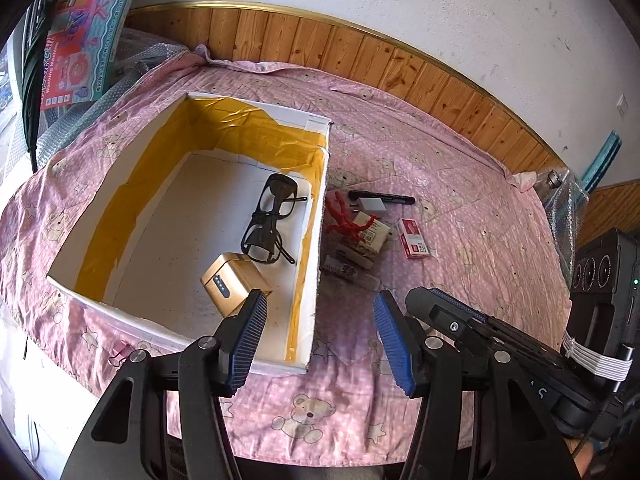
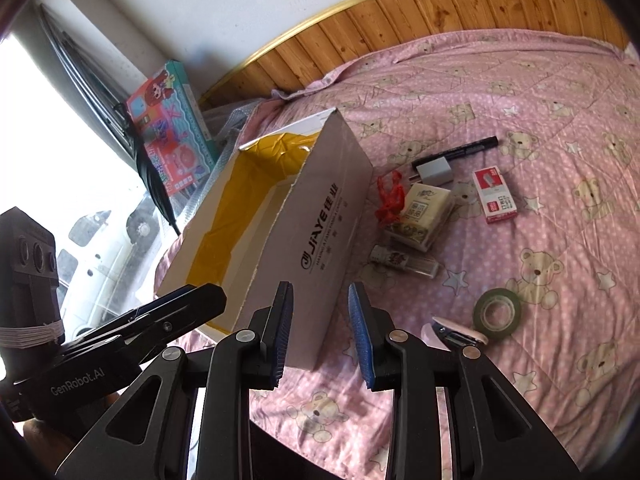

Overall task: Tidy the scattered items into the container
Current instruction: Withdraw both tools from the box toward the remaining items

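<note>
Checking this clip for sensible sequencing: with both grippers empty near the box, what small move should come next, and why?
Probably the right gripper, open and empty, should reach forward to the small bottle lying nearest it beside the box. The glasses and gold case already lie inside, while the tissue pack, pen and tape roll remain on the bedspread.

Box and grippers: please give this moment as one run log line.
box: glasses, gold case inside | left gripper open, empty | right gripper open, empty | tape roll outside
</note>
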